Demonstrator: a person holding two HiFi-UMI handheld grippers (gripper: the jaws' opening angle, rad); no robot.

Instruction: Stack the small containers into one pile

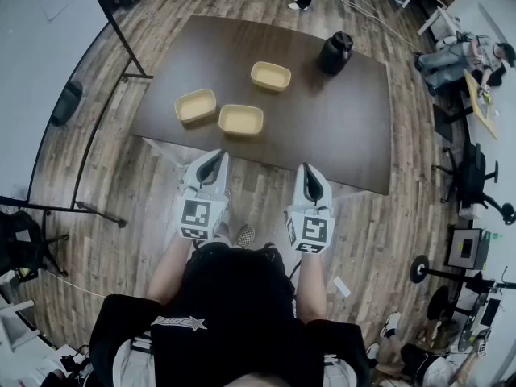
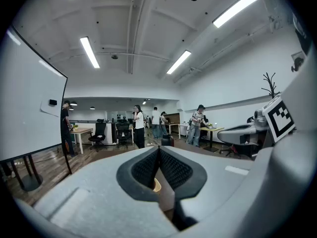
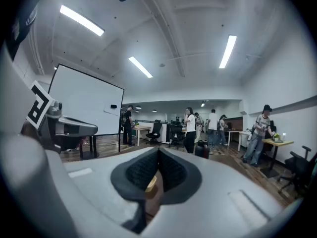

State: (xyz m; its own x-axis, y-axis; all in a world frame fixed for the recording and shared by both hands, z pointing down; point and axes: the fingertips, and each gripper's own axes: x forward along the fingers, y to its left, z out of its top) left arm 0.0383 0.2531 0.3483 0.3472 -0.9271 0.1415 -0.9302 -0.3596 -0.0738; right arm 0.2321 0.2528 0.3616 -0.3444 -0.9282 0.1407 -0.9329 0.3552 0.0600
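Three small tan containers lie apart on the dark brown table [image 1: 339, 135] in the head view: one at the left [image 1: 196, 106], one in the middle near the front edge [image 1: 241, 120], one farther back [image 1: 271, 76]. My left gripper [image 1: 211, 166] and right gripper [image 1: 313, 185] are held close to the body, short of the table's front edge, both shut with nothing between their jaws. In the left gripper view the black pads [image 2: 168, 167] meet, with a sliver of a tan container [image 2: 156, 185] behind them. The right gripper view shows the same [image 3: 158, 170].
A black jug [image 1: 335, 52] stands at the table's back right. A whiteboard on a stand [image 1: 48, 71] is to the left. Office chairs and seated people are at the right; several people stand in the far room [image 2: 138, 125].
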